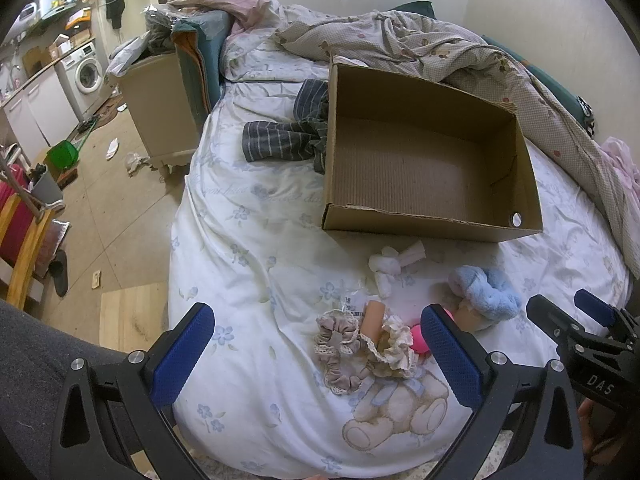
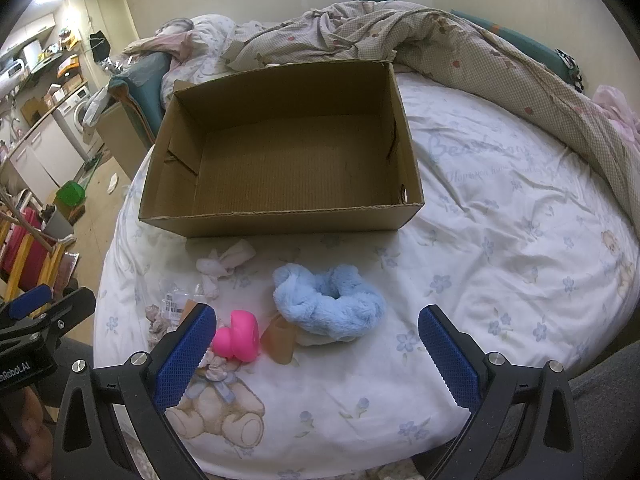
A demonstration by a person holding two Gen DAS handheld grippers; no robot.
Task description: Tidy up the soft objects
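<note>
Right wrist – fluffy blue scrunchie, corrugated cardboard box; right tool agape

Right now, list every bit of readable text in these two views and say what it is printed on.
"DAS" on the right gripper body, seen from the left wrist.
"nRobot.AI", its start cut off, on the left gripper body, seen from the right wrist.
Pale cursive script on the bedsheet: too faint to read.
White barcode label on a clear packet: too small to read.
</note>
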